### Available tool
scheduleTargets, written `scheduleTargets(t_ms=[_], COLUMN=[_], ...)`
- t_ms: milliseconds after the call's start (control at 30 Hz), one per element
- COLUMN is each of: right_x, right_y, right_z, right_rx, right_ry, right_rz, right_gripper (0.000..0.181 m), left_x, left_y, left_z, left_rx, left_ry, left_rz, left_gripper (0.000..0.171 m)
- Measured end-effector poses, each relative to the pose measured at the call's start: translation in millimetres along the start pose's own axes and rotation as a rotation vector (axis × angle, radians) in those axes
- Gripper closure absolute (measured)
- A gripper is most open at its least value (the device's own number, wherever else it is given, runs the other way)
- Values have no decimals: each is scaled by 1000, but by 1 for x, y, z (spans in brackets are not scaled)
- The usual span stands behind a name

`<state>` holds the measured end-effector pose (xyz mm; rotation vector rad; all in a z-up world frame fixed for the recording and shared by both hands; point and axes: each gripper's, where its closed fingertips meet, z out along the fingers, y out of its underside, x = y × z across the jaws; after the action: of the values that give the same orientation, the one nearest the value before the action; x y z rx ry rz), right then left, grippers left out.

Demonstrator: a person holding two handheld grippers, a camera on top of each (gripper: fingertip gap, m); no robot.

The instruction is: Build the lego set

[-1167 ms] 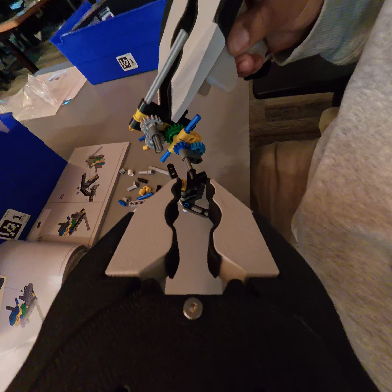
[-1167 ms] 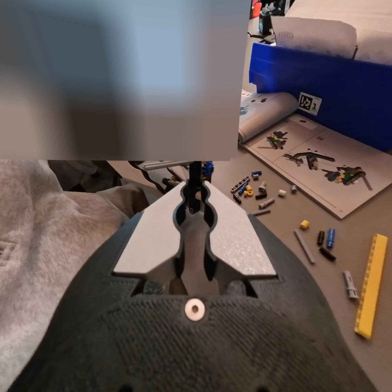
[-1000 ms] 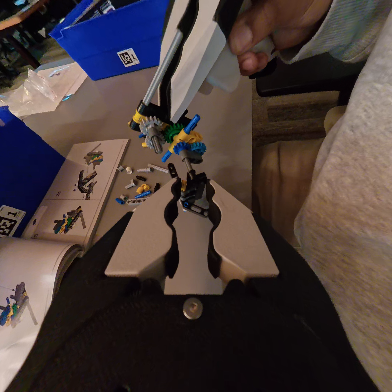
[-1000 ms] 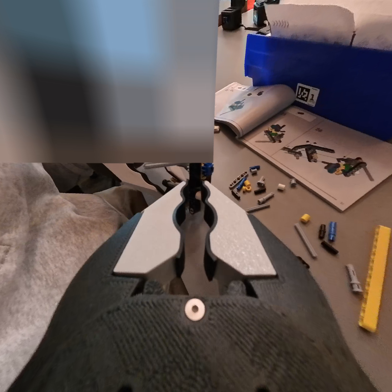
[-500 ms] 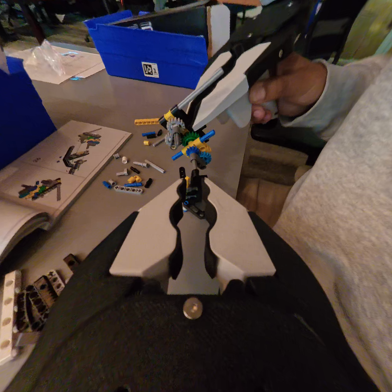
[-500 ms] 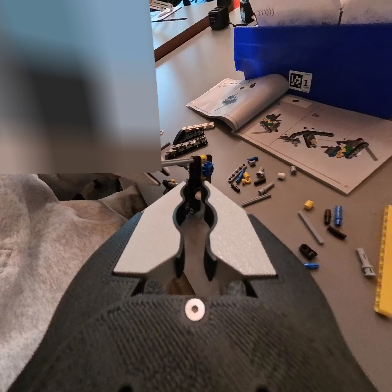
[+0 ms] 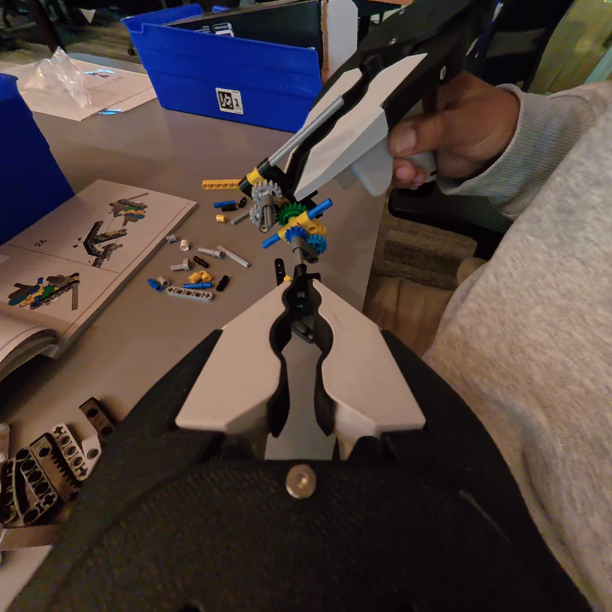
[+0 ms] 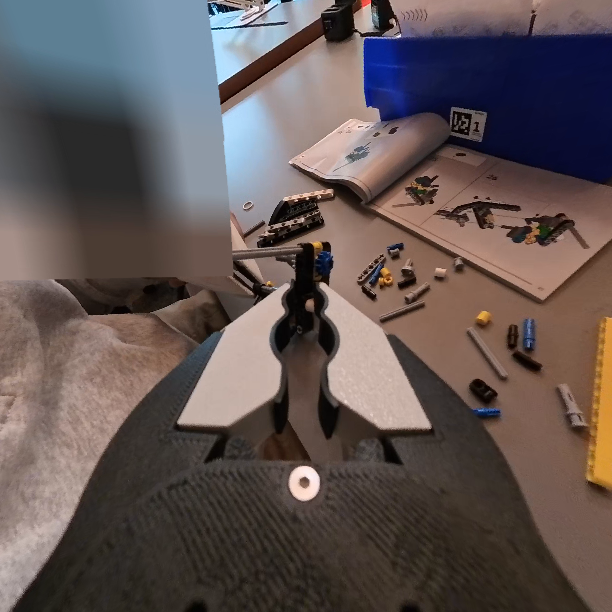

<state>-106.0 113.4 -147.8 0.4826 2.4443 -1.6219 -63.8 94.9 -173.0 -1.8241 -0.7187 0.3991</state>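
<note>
Since the earlier frames, both hand-held grippers had swung with the model from over the person's lap toward the worktop [image 7: 139,149], so that more of the loose parts and the open booklet came into view.

The left hand-held gripper [image 7: 300,288] was closed on the black lower end of the lego gear assembly [image 7: 291,225], its pale fingers [image 7: 245,361] nearly meeting around a black connector. The right hand-held gripper [image 8: 306,286] was likewise clamped shut on a black beam of the same assembly [image 8: 309,261], and in the left wrist view it [image 7: 299,195] reached in from above, gripped by a hand [image 7: 453,132] in a pale ribbed sleeve. Between the two grips the assembly hung above the worktop edge, showing grey gears, a green gear, blue gears, yellow connectors, blue pins and a long grey axle [image 7: 304,132] running up along the right gripper's finger.

Below it, on the worktop, lay a scatter of small pins and connectors [image 7: 195,275] in grey, blue, yellow and black, with a short yellow beam [image 7: 220,184] beyond. An open instruction booklet [image 7: 82,241] lay beside them, near a blue bin [image 7: 231,73] that carried a square marker tag. A dark sub-build of beams [image 8: 294,215] sat near the booklet's curled pages, and a long yellow beam [image 8: 601,404] lay at the right edge of the right wrist view. Grey fleece clothing [image 7: 530,331] filled the side nearest the person.
</note>
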Motion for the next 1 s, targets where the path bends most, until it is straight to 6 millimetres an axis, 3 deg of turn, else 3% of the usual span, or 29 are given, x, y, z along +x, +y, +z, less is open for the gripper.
scheduleTargets(t_ms=[600,733,1000], right_x=[4,6,4], right_y=[1,1,3], right_z=[-1,-2,-2], right_rx=[-40,-30,-32], right_ry=[52,64,53], right_rz=[0,0,17], right_gripper=[172,172,172], left_x=[-4,2,-5], left_y=[-1,1,-2], left_z=[4,5,4], left_rx=[12,16,52], left_ry=[-25,-4,-24], left_rz=[-62,-54,-107], left_gripper=[171,160,169])
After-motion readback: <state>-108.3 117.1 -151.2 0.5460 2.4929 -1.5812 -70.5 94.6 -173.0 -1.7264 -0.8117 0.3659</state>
